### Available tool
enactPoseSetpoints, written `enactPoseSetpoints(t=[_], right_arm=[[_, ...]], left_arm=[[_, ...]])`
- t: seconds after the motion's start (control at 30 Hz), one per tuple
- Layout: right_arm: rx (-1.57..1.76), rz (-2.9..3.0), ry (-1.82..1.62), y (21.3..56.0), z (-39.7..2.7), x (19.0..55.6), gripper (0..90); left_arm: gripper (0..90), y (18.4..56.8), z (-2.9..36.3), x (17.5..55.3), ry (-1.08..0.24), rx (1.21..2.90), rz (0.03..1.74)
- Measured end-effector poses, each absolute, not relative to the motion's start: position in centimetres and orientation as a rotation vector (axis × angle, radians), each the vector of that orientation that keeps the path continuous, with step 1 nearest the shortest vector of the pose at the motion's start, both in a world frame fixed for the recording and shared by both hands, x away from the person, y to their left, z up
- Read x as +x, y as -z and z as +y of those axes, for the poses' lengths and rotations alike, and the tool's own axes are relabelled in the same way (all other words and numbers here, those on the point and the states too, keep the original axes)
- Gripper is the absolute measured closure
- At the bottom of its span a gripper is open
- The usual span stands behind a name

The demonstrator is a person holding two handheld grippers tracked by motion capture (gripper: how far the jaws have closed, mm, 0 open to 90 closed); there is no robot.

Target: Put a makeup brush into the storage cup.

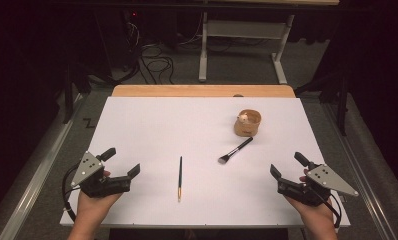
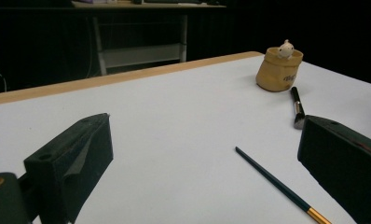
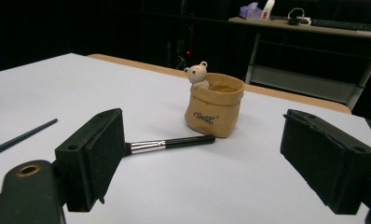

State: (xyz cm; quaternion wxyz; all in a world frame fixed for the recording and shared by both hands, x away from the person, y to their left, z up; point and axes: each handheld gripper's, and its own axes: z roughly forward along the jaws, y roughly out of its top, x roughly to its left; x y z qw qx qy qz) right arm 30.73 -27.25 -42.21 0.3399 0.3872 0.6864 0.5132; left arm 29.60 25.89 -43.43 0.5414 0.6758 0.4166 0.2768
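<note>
The white table (image 1: 152, 125) carries everything. The left hand-held gripper (image 1: 121, 163) and right hand-held gripper (image 1: 287, 166) rest near its front corners, jaws apart and empty. Toward the back right stands a tan pot (image 1: 248, 123); the right gripper view reveals a small bear figure (image 3: 197, 73) on its rim. A black makeup brush (image 1: 235, 150) lies just beside the pot, a slim paintbrush (image 1: 180, 178) at centre.

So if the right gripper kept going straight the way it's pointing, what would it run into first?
Most likely the tan pot with the little bear. It stands nearly centred between the open jaws of the right gripper. The makeup brush lies a little nearer but left of centre, so it might be clipped first; depth is hard to judge.
</note>
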Motion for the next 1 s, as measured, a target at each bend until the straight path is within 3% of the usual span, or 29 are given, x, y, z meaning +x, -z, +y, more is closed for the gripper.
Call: enactPoseSetpoints(t=[1.0], right_arm=[[0.963, 1.757, -1.322, 42.0, -26.0, 31.9, 13.9]], left_arm=[[4.3, 44.3, 25.6, 30.6, -0.618, 1.690, 1.078]])
